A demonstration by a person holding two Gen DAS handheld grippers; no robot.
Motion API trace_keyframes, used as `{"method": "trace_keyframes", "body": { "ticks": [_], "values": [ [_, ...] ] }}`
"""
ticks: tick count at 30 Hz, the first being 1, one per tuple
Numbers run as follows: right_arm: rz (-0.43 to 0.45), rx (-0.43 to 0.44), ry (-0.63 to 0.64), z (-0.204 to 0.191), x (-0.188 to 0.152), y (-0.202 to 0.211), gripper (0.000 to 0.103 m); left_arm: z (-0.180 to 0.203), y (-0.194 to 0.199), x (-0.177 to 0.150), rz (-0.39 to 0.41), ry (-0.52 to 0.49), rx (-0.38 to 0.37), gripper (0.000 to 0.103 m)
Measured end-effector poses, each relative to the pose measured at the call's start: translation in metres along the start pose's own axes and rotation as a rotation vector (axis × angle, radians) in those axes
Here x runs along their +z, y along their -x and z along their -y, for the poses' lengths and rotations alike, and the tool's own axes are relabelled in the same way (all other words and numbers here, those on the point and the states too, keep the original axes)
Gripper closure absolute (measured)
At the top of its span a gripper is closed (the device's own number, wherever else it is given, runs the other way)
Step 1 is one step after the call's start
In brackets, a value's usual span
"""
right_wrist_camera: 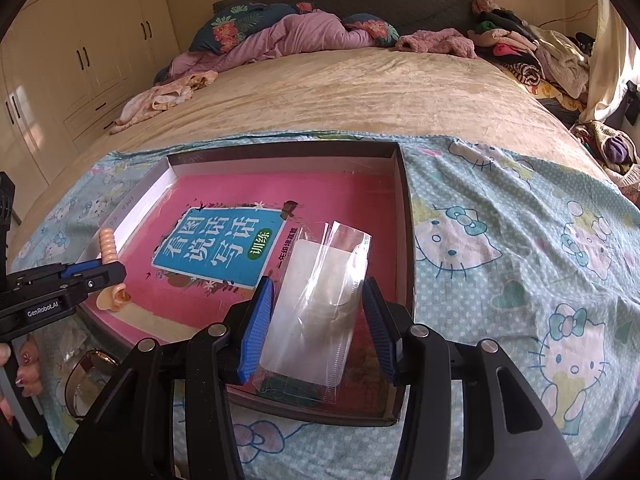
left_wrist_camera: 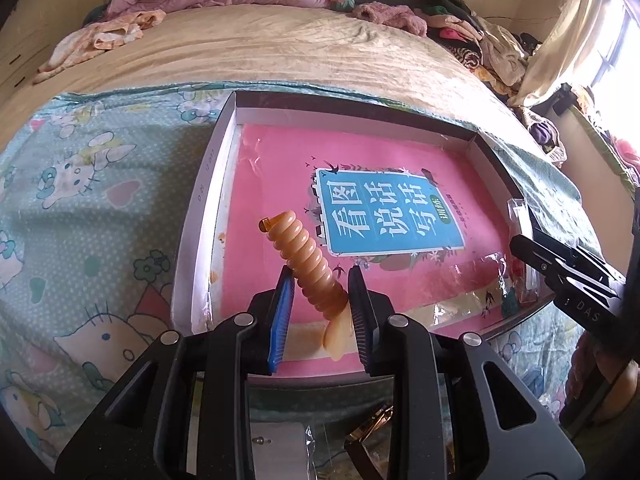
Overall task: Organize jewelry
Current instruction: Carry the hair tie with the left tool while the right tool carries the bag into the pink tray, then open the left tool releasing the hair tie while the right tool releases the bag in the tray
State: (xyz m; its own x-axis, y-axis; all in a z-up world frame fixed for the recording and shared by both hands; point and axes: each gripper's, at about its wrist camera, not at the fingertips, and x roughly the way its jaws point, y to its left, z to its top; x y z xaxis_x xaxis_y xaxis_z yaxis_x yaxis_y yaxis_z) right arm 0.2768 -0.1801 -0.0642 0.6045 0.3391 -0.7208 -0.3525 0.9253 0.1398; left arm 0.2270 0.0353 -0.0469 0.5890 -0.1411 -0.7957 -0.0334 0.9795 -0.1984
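We hold the left claw over the near left part of a shallow open box that lies on a Hello Kitty sheet spread across the bed. Its fingers are clamped on a peach-coloured spiral hair tie, which stands tilted up and away from the claw, with an amber end at its top and a pale end hanging below the fingers. The same hair tie shows in the right wrist view, gripped by the left claw just above the box's left wall. Our right claw sits over the near right part of the box, its fingers standing apart on either side of a clear plastic packet; we cannot tell whether the pads touch it. What the packet contains is too faint to make out. The box floor is covered by a pink book with a blue title panel. Clothes are heaped along the far right of the bed.
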Motion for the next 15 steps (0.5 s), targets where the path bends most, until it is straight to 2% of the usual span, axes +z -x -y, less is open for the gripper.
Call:
{"method": "trace_keyframes", "body": {
  "ticks": [4, 5, 10, 15],
  "values": [
    [-0.006, 0.003, -0.008, 0.001, -0.002, -0.001, 0.056, 0.001, -0.002, -0.001, -0.007, -0.002, 0.001, 0.083],
    [-0.006, 0.006, -0.012, 0.001, -0.002, 0.0, 0.049, 0.001, -0.003, -0.001, -0.009, -0.001, 0.001, 0.083],
    [0.038, 0.006, -0.005, -0.001, -0.003, 0.016, 0.03, 0.001, -0.003, -0.002, -0.011, 0.0, -0.004, 0.083],
    [0.069, 0.029, -0.025, 0.001, -0.006, 0.039, 0.025, 0.001, -0.001, -0.003, -0.011, 0.001, -0.005, 0.08]
  ]
}}
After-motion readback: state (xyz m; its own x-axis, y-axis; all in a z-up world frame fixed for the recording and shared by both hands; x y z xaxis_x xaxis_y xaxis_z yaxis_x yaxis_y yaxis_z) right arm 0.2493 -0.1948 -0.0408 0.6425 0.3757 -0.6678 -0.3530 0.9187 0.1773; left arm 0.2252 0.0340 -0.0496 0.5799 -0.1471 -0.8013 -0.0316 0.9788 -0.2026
